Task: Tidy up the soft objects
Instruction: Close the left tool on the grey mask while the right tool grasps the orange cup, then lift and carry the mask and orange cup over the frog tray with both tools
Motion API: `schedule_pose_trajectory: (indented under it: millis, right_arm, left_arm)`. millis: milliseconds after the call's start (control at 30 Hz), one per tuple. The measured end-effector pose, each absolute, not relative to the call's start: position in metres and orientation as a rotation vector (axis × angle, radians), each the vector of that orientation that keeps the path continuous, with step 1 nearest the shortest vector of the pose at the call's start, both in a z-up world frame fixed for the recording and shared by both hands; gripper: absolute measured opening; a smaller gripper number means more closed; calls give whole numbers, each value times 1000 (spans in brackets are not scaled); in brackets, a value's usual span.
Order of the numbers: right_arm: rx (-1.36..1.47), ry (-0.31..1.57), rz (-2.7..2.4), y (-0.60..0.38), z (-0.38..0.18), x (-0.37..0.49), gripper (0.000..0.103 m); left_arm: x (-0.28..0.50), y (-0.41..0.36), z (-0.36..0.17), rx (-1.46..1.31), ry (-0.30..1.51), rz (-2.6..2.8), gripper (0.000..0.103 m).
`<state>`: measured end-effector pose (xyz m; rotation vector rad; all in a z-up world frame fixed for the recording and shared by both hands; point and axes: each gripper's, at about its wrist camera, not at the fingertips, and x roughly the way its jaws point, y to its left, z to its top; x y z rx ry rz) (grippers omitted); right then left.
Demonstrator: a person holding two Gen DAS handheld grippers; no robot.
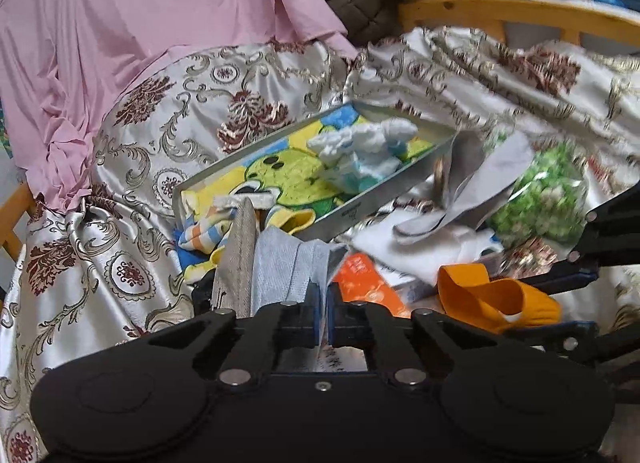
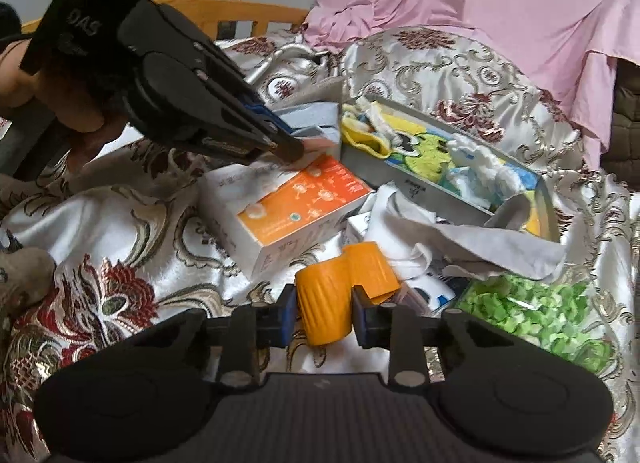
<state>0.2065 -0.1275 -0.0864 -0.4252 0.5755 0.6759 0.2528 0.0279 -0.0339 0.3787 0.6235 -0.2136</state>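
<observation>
Clutter of soft things is being shown spread over a bed draped in a shiny cream brocade cover [image 1: 132, 151] with dark red flowers. A pale blue-grey cloth [image 1: 280, 263] is being pinched between the closed blue pads of the left hand-held gripper [image 1: 327, 315], just in front of a grey metal tray [image 1: 372, 203]. The tray is lined with a green-and-yellow cartoon towel [image 1: 288, 183], and a white and light blue fluffy bundle [image 1: 368, 151] is lying inside it. An orange ribbed sock [image 2: 332, 299] is being squeezed between the narrowed pads of the right hand-held gripper [image 2: 324, 319], low on the bed near the camera. An orange-and-white carton [image 2: 292, 215] is lying just behind the sock. A grey cloth [image 2: 500, 239] is being draped over the tray's near corner, beside a clear bag of green pieces [image 2: 540, 315]. A pink sheet [image 1: 120, 23] is hanging behind everything.
</observation>
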Motion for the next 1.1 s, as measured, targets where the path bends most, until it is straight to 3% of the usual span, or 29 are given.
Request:
schedule_pose_trajectory:
  millis: [267,633,800,1100]
  right_arm:
    - [-424,474,619,-137,-65,195,22]
    - [-398,276,536,-151,-30,168,22]
    - [-405,207,507,-147,-26,169,22]
    - [-355,226,492,-145,-24,221,22]
  left_arm:
    - [225,29,-5,204,552,-301,1]
    - [203,30,24,87,340,-332,1]
    - [216,31,34,65,254,-280,1]
    - [268,42,20,-6,267,-260,1]
